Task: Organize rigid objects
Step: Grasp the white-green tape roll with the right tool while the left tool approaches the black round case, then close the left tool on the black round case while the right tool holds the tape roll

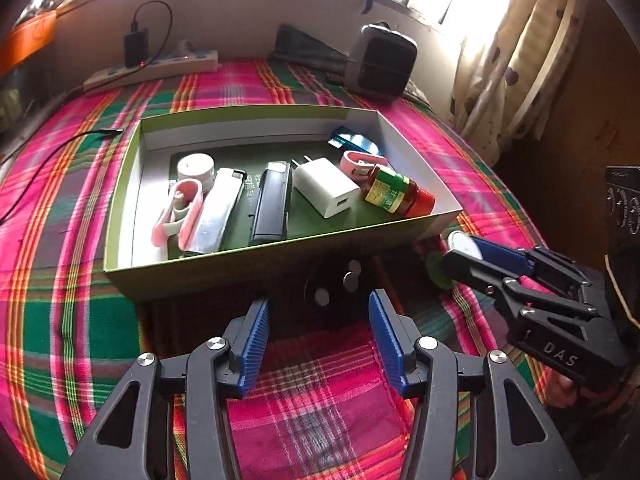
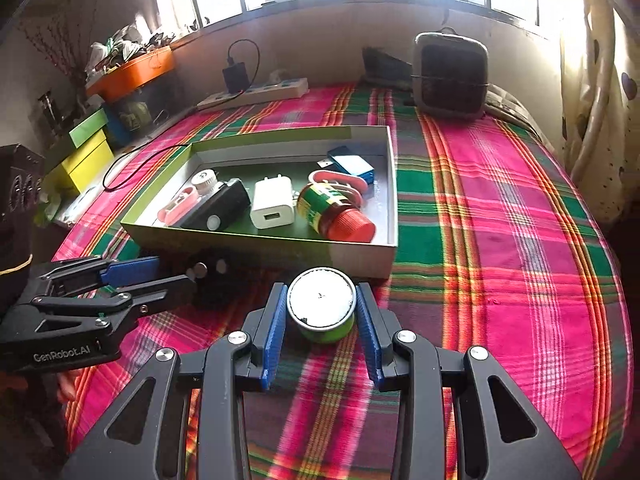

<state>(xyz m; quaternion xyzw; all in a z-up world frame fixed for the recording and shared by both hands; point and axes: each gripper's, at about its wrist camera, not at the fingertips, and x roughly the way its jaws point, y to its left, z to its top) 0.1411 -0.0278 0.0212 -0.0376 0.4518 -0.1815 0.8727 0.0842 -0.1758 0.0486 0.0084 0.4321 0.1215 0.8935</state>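
A green box lies on the plaid cloth. It holds a white charger, a red-capped jar, pink clips, a black bar, a silver bar and a blue item. My right gripper is shut on a small green can with a white lid, just in front of the box. My left gripper is open and empty, near a black object with silver buttons.
A grey heater, a power strip with a black adapter and a dark item stand at the back wall. A black cable lies left. Coloured boxes sit at far left; a curtain hangs right.
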